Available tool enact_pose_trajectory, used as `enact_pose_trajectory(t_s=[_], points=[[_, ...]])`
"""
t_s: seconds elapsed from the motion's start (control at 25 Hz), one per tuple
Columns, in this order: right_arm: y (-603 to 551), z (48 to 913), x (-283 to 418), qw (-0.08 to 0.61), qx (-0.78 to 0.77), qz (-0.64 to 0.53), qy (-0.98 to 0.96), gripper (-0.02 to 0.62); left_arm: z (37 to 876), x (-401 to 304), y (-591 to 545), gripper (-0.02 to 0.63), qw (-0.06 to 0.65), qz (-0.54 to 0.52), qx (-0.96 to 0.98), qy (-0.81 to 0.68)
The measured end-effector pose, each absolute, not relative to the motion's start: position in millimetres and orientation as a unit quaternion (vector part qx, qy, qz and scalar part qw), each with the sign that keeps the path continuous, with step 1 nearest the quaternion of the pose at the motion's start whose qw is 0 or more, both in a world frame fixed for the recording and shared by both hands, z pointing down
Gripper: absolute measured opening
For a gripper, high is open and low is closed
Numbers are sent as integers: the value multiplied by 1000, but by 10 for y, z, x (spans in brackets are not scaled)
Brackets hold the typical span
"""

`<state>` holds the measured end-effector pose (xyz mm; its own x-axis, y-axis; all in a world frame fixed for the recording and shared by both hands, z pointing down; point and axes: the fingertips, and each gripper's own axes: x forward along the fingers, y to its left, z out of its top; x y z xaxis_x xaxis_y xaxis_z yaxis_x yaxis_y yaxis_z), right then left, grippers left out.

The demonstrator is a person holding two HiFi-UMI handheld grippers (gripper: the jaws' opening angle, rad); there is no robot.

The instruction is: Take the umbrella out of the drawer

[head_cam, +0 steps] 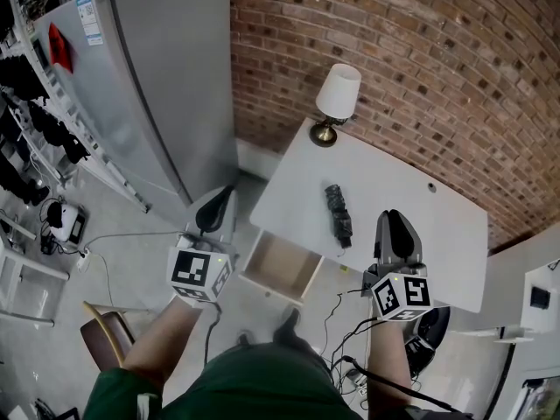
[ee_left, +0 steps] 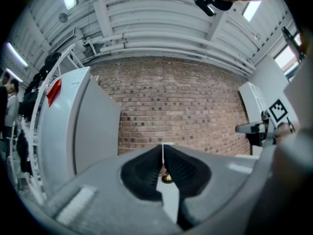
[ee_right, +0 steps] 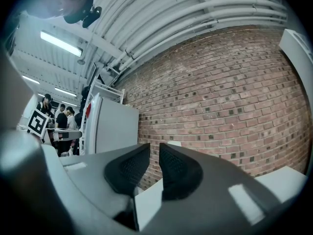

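Observation:
The black folded umbrella (head_cam: 338,214) lies on top of the white table (head_cam: 437,234), behind the pulled-out drawer (head_cam: 282,268), which looks empty. My left gripper (head_cam: 220,201) hangs left of the drawer, beside the table's left edge, with its jaws shut and nothing between them (ee_left: 163,148). My right gripper (head_cam: 394,221) hovers over the table's front right part, just right of the umbrella and apart from it. A narrow gap stays between its pads and they hold nothing (ee_right: 154,148).
A table lamp (head_cam: 336,99) with a brass base (ee_left: 167,178) stands at the table's back corner against the brick wall (head_cam: 420,51). A tall grey fridge (head_cam: 149,86) stands to the left. A chair (head_cam: 101,331) and cables (head_cam: 96,243) are on the floor.

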<state>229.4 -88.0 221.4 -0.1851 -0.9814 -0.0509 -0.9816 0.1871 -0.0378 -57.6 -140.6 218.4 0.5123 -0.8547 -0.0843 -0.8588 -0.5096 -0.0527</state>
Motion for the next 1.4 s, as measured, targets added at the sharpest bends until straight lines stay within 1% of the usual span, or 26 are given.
enact_pose_trajectory(t_s=[1.4], points=[[-902, 2228, 2392, 35, -630, 2, 775, 57, 2234, -469, -1458, 15, 41, 20, -865, 499]])
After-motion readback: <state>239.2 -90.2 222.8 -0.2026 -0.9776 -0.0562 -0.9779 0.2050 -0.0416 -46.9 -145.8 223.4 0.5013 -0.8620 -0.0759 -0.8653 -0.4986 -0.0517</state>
